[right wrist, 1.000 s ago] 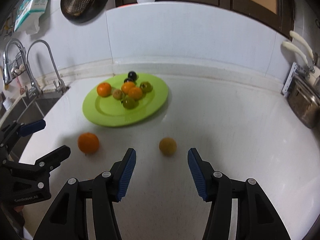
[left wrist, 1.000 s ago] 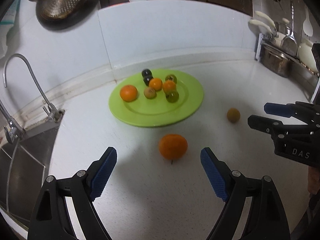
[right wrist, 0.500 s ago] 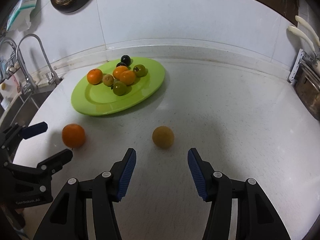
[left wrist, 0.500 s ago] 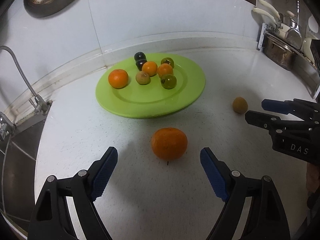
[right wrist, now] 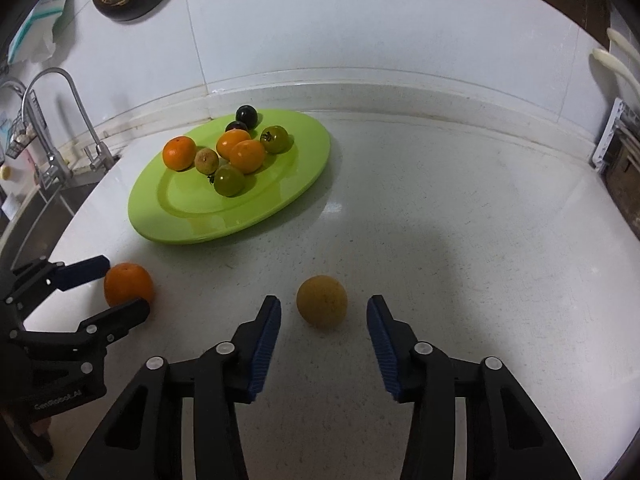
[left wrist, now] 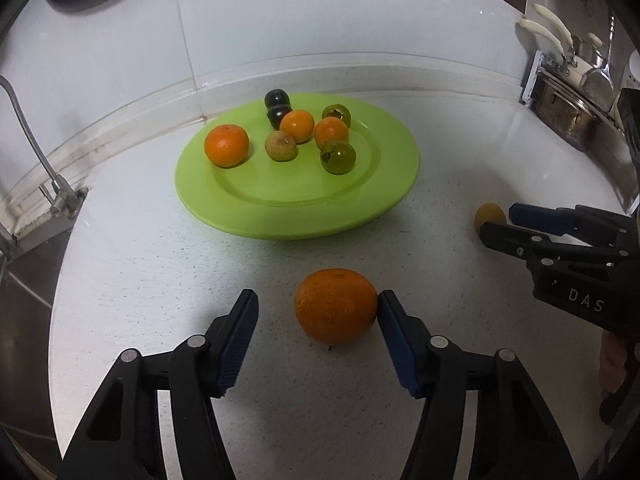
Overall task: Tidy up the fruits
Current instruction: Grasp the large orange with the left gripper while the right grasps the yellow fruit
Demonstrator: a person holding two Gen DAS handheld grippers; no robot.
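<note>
Left gripper [left wrist: 314, 314] set low over the white counter [left wrist: 160, 264], jaws just closing, half-narrowed around a loose orange [left wrist: 335, 305]. Orange lying on the counter between the pads: right-hand pad [left wrist: 394, 336] touching its flank at 3 o'clock, left-hand pad [left wrist: 240, 336] clear of it at 9 o'clock, a strip of counter showing between. Not yet clamped from both sides.

Right gripper [right wrist: 324, 322] likewise low, jaws just closing and narrow but not gripping. Small yellow-brown fruit [right wrist: 321, 301] sitting on the counter at 12 o'clock of the gap, level with the fingertips, slightly nearer the left-hand pad [right wrist: 266, 344], touching neither.

Green plate [left wrist: 304, 208] farther back, at 12 o'clock from the orange in the left wrist view and at 10 o'clock from the yellow-brown fruit in the right wrist view. Loaded toward its far side with three orange fruits, two greenish tomatoes, one tan fruit and two dark ones at the rim.

Faucet [right wrist: 76, 120] at 10 o'clock of the plate in the right wrist view.
</note>
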